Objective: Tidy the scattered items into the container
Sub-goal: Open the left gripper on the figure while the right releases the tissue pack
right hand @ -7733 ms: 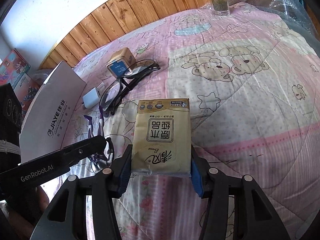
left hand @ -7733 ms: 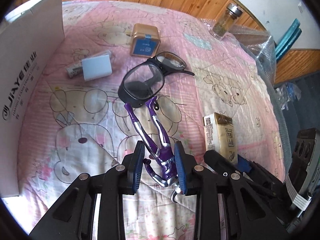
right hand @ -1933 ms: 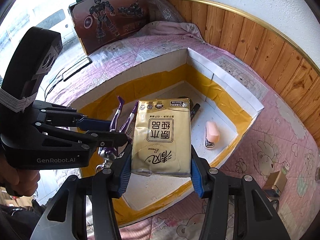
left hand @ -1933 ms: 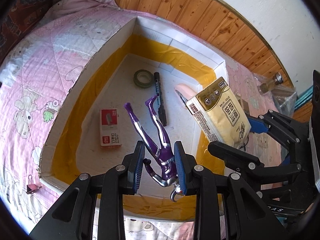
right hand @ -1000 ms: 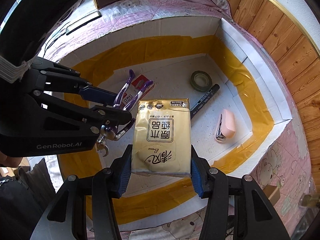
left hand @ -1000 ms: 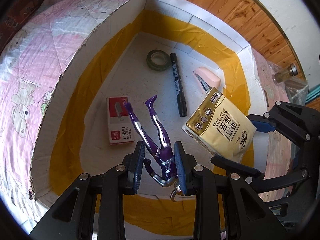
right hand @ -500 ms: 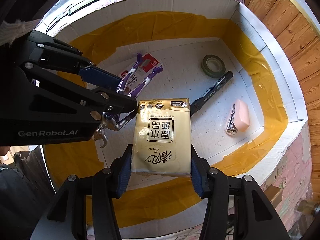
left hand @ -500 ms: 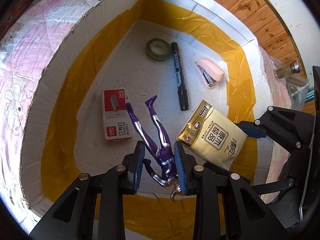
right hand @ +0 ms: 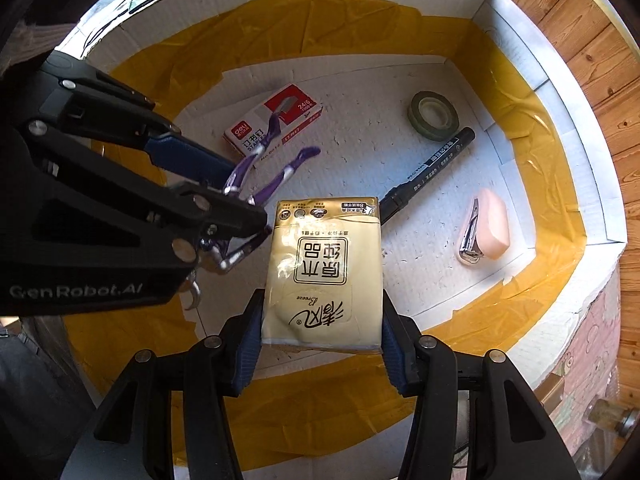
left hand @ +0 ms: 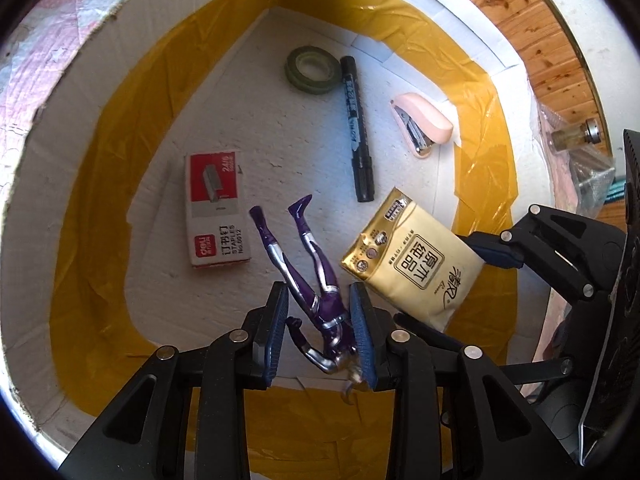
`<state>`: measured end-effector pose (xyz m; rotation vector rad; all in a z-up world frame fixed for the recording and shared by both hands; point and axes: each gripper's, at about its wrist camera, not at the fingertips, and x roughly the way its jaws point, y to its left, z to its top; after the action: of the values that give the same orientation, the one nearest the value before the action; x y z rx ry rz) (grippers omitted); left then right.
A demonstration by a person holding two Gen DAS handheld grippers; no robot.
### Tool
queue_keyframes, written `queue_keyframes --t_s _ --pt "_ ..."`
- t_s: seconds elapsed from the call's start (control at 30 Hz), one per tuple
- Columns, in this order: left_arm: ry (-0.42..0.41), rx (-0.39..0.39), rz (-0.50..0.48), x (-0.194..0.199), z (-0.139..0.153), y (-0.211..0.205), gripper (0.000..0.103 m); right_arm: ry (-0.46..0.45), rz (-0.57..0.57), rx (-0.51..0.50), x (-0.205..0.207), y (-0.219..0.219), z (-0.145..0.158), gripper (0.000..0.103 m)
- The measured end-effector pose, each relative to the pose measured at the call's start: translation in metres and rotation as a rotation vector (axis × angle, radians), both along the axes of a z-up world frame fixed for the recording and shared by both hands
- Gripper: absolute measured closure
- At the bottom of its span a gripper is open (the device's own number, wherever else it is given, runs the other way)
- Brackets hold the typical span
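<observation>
My left gripper [left hand: 318,300] is shut on a purple and silver toy figure [left hand: 304,276], held legs-forward low over the floor of the white cardboard box [left hand: 100,184] with yellow tape. My right gripper [right hand: 322,304] is shut on a gold tissue pack [right hand: 322,268], held inside the same box just right of the figure. The tissue pack [left hand: 412,266] and the right gripper's fingers [left hand: 496,254] show in the left wrist view. The left gripper's fingers [right hand: 188,156] and the figure [right hand: 272,184] show in the right wrist view.
On the box floor lie a red staples box [left hand: 216,208], a green tape roll [left hand: 312,70], a black marker [left hand: 356,128] and a pink stapler [left hand: 420,128]. The box walls rise all round. A glass jar [left hand: 572,136] stands outside at the right.
Both grippers have carried their items from the bed over the box and lowered into it. In the last half second they sank a little closer to the floor.
</observation>
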<state>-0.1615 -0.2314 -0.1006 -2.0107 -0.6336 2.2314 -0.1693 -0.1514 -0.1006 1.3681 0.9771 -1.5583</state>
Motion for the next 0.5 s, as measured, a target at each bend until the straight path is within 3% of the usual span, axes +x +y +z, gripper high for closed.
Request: queue_keyframes --t_s 0.1,0.23,0.5 --pt "0.002 0.042 0.010 0.001 0.002 -0.001 0.055 -0.006 -0.021 -0.015 0.000 0.003 0.002 0.048" --pt "0.015 0.044 0.005 0.004 0.008 0.002 0.054 -0.008 -0.037 -0.037 0.002 0.005 0.006 0.047" --pt "0.096 -0.034 -0.028 0.021 0.035 0.012 0.054 0.034 -0.079 -0.121 0.014 0.014 0.033 0.044"
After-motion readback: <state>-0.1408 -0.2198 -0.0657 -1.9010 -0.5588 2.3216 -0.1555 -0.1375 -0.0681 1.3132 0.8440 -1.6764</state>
